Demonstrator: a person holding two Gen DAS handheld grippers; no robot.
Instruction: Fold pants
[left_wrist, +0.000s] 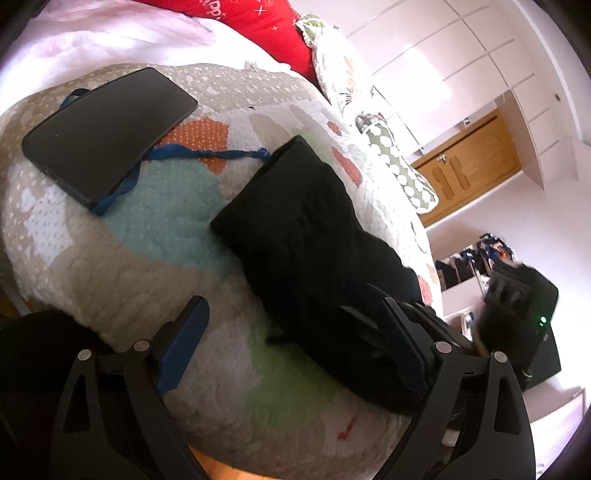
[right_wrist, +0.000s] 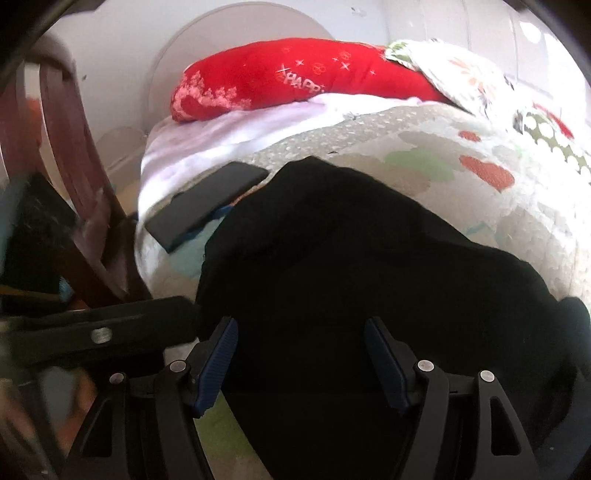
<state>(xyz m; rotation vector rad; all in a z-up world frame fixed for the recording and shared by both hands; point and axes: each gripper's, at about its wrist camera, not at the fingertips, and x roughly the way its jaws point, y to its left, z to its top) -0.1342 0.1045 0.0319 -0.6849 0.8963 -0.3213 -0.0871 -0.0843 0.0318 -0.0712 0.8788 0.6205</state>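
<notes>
Two grippers hang over the black pants (left_wrist: 314, 236), which lie as a compact dark bundle on the patterned quilt (left_wrist: 122, 258) near the bed's edge, folded down to a rough rectangle with one squared end pointing toward the pillows. The left gripper (left_wrist: 295, 354) stands spread wide with nothing between its pads; one finger sits over bare quilt and the other beside the bundle's near end, a stance that suggests a release rather than a reach. The right gripper (right_wrist: 299, 365) hovers above the pants' broad middle with its jaws parted and no fabric pinched (the cloth is so dark that folds are hard to read). A phone (left_wrist: 107, 133) on a blue cord (left_wrist: 207, 153) rests well clear of the bundle, likely kept aside so it stays out of the folding. Judging by the tidy shape, the folding looks close to finished.
</notes>
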